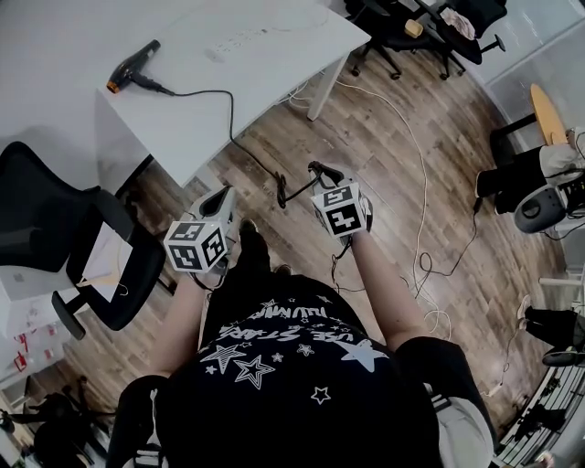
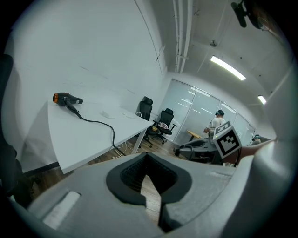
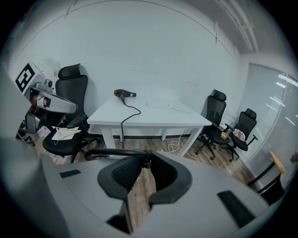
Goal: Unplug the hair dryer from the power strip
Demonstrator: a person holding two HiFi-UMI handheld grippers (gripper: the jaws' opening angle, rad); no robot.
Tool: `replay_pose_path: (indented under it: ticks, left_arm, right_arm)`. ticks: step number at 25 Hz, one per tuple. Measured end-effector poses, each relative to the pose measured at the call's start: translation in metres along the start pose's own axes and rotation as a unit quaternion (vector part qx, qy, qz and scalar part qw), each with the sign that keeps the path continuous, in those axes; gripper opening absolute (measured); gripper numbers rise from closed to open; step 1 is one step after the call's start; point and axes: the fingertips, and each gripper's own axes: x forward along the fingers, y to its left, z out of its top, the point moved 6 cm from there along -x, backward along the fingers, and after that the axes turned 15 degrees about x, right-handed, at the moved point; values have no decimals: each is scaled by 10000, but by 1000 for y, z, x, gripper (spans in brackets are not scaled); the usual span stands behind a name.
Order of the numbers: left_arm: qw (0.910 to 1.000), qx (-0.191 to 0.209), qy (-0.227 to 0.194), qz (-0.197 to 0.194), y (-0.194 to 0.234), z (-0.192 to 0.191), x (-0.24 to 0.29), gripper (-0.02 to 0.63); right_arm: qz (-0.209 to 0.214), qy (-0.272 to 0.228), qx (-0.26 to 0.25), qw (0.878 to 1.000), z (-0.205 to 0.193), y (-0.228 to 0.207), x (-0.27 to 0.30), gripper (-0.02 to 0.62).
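Observation:
A black hair dryer (image 1: 132, 69) with an orange nozzle lies at the left end of the white table (image 1: 274, 64); it also shows in both gripper views (image 2: 65, 98) (image 3: 125, 94). Its black cord (image 1: 229, 119) runs off the table's front edge, down to the floor and up to my right gripper (image 1: 315, 171). That gripper (image 3: 145, 160) is shut on the cord's end (image 3: 107, 153), which loops out to the left of its jaws. A flat white power strip (image 1: 228, 43) lies further back on the table. My left gripper (image 1: 222, 195) (image 2: 147, 155) is shut and empty, held above the floor.
I stand on a wooden floor a step from the table. A black office chair (image 1: 55, 210) is at my left, and more chairs (image 1: 402, 27) stand at the far right. White cables (image 1: 416, 183) trail across the floor. Another person (image 2: 216, 123) stands in the distance.

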Motion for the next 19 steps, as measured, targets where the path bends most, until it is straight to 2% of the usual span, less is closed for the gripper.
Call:
replay_pose_path:
  ticks: [19]
  left_arm:
    - [10000,-53,40,43,-18,-12,-15,8]
  right_arm:
    - [-31,-75,-28,10000,-9,5,-18,71]
